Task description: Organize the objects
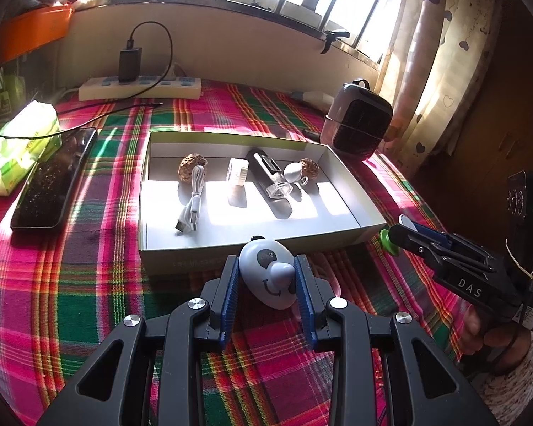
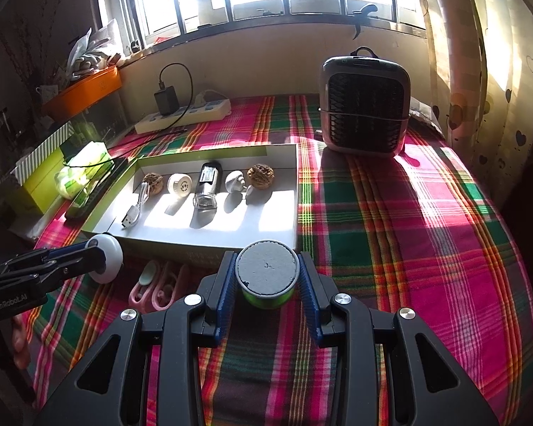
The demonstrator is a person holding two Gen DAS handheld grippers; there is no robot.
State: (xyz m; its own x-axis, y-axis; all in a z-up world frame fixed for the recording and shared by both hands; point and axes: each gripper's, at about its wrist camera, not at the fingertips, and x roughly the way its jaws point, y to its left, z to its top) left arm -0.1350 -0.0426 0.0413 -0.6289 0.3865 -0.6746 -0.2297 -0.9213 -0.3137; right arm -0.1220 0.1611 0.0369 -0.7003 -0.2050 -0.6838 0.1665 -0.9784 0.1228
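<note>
You hold a panda toy (image 1: 272,277) in your left gripper (image 1: 268,284) and a green spool (image 2: 266,277) in your right gripper (image 2: 266,280) just short of the box (image 1: 359,206), where either rounded piece may slip free.

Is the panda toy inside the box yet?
No, it is out. The panda toy sits between the left gripper's pads, just in front of the box's near wall, over the plaid cloth.
</note>
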